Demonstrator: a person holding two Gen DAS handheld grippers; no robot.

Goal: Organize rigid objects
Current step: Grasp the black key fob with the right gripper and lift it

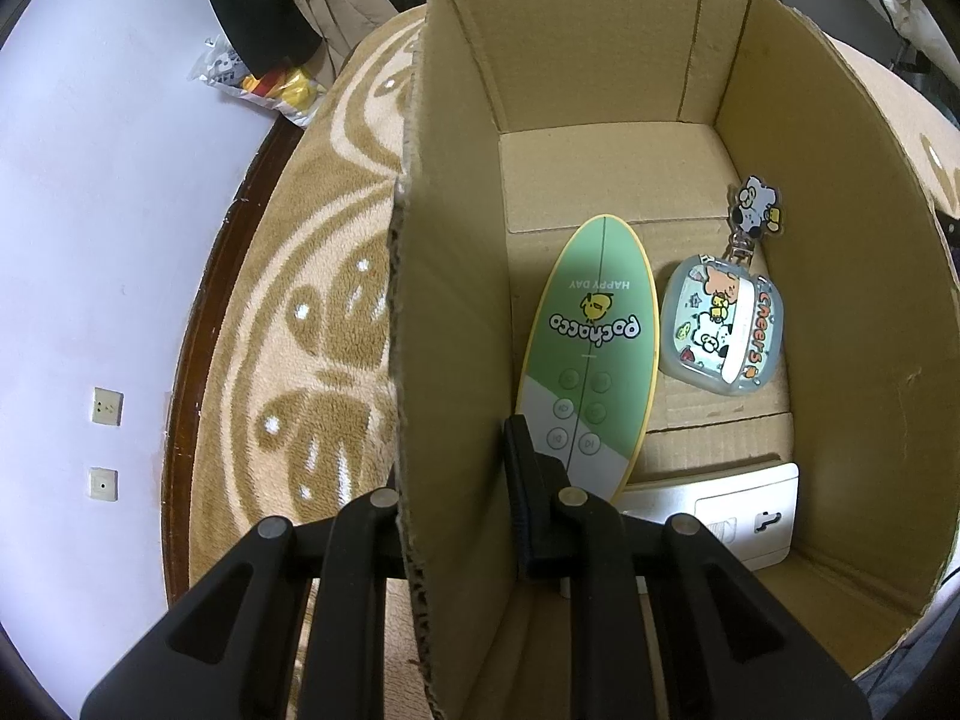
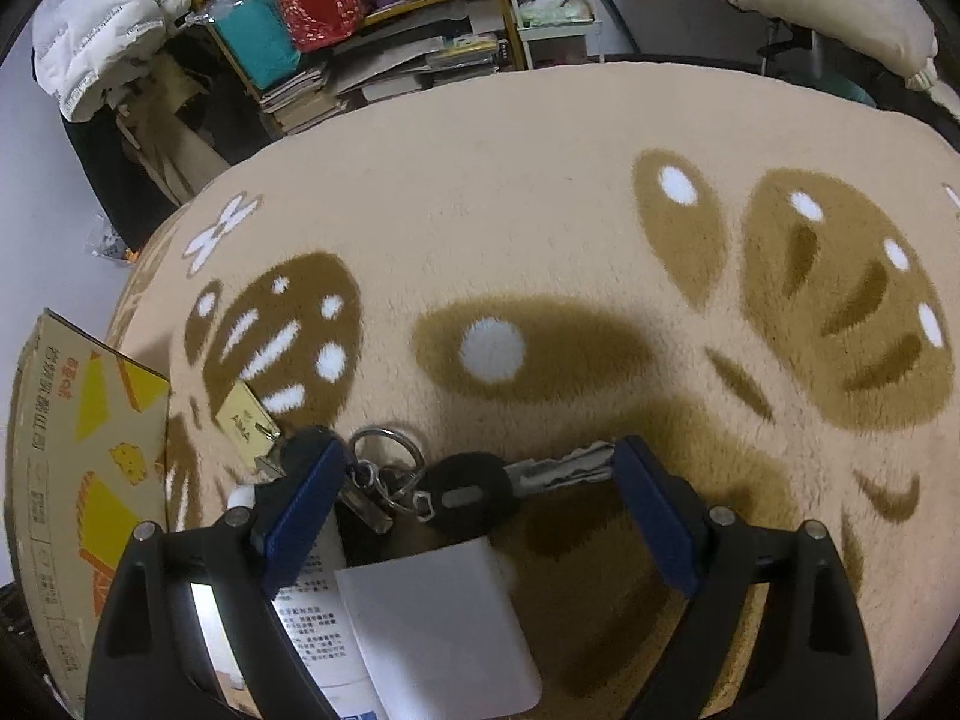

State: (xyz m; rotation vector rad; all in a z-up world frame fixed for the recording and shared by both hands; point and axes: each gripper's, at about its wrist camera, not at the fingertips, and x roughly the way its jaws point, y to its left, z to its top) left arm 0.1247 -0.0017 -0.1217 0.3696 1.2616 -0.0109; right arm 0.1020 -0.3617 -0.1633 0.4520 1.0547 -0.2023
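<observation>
Left claw [image 1: 456, 516]: clamped on box [image 1: 456, 300] wall, steadying it. Right claw [image 2: 480, 480]: apart, straddling keys [image 2: 456, 489] on rug [image 2: 540, 210], likely next pickup.

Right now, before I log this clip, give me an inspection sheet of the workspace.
Surface: plush beige rug with brown patterns.
Job's things: cardboard box holds a green surfboard-shaped remote, a cartoon case with charm, and a white device. Key bunch lies on the rug.
Clutter: white card, printed leaflet, small yellow tag.
Grippers: left claw straddles the box wall; right claw open around the keys.
Cables: nothing seen.
Surroundings: cluttered shelves, white wall.
</observation>
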